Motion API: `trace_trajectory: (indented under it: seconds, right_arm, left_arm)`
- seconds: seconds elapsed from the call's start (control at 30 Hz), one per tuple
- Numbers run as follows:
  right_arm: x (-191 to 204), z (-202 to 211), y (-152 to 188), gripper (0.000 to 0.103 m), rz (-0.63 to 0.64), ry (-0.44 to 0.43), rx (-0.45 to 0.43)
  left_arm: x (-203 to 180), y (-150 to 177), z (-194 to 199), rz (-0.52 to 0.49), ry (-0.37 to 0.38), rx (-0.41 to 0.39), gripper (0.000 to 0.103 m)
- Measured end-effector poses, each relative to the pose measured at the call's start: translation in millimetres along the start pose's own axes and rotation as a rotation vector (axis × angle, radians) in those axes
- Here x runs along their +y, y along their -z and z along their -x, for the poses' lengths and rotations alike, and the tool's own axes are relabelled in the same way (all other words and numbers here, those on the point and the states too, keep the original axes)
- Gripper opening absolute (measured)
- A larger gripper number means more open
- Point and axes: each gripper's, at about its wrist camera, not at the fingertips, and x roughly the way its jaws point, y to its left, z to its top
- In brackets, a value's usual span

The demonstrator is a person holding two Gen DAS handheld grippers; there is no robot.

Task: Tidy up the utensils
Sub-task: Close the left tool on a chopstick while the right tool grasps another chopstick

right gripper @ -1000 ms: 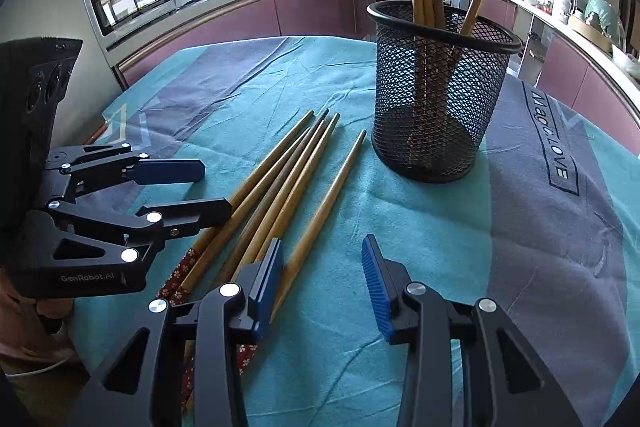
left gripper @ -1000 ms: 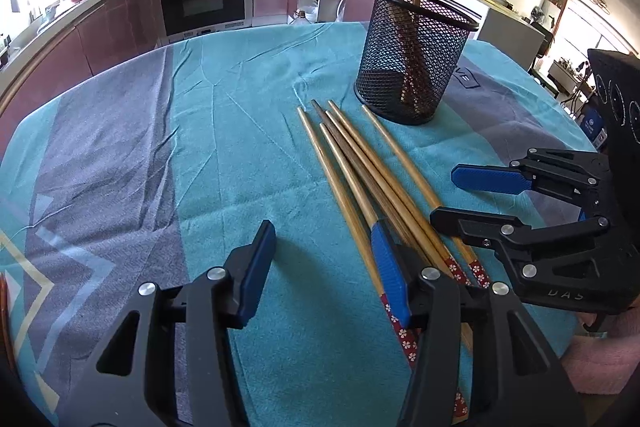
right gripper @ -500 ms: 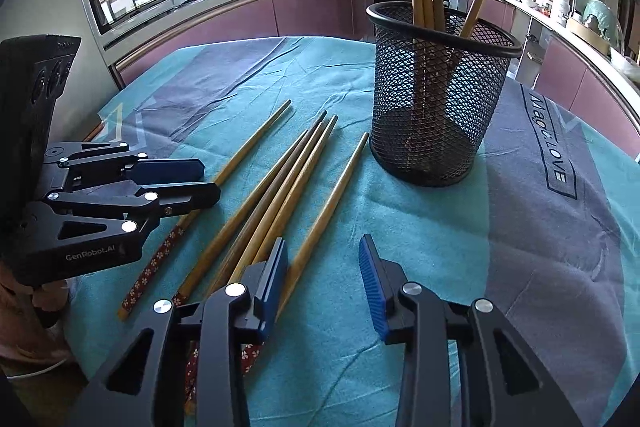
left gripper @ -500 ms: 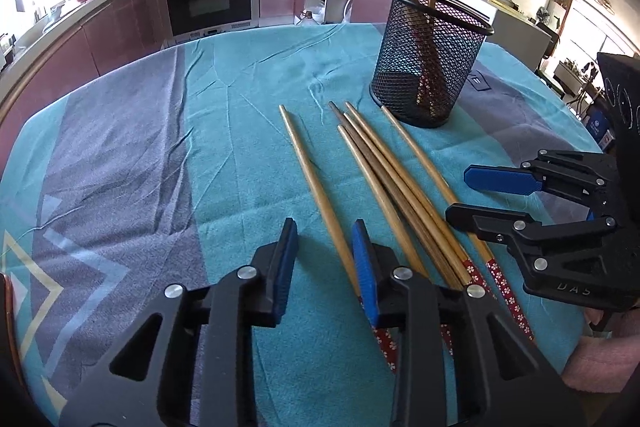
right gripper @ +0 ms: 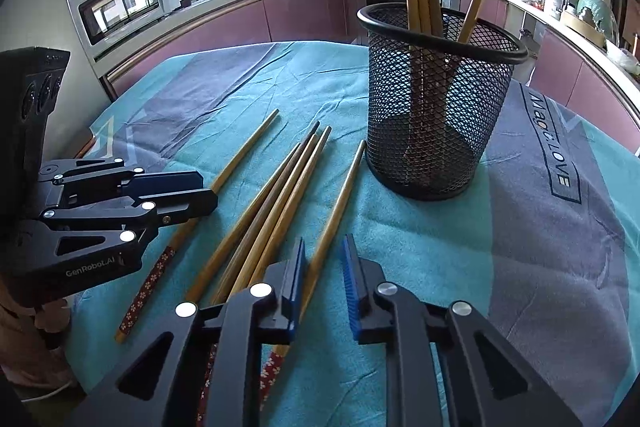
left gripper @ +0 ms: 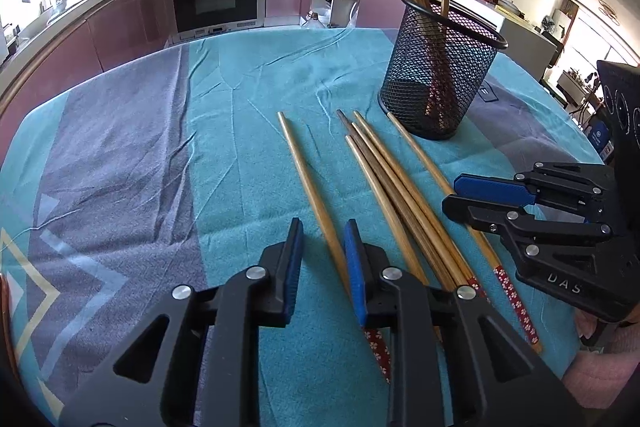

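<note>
A: Your jaws?
B: Both just closing, not pinching yet. Your left gripper [left gripper: 323,227] straddles the stray chopstick [left gripper: 304,171], your right gripper [right gripper: 324,241] straddles the outermost chopstick [right gripper: 344,183].
A: Look?
B: Tan bamboo, red floral ends, on the teal cloth [left gripper: 240,87], 7 o'clock of the mesh holder [left gripper: 436,79].

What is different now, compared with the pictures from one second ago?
One chopstick has moved sideways out of the bundle and now lies between the fingers of the left gripper. Both grippers have just been closing; the right gripper has the chopstick nearest the mesh holder between its fingers. Holder and bundle stayed put.
</note>
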Motion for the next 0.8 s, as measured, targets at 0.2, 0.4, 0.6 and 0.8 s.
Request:
trace_trajectory:
  seconds: [0.2,0.4,0.6,0.8]
  right_arm:
    - [-4.0,0.3,-1.1,0.008,-0.01,-0.009,0.004]
    - [-10.4,3.1,-1.4,0.005,-0.029,-0.034,-0.004]
    - [-13.6,12.8,-3.1,0.005,-0.043,-0.074,-0.031]
    - [-14.9,22.2,-4.2,0.005,-0.042,-0.097,-0.054]
  left_arm:
    - [7.6,-3.5,-1.5,0.033,0.028,0.01,0.016]
    - [10.7,-9.4,-7.5,0.042,0.031,0.011,0.016]
    - [11.8,-12.2,-10.9,0.06,0.026,0.007,0.011]
    - [11.9,-11.3,-9.8,0.067,0.015,0.01,0.008]
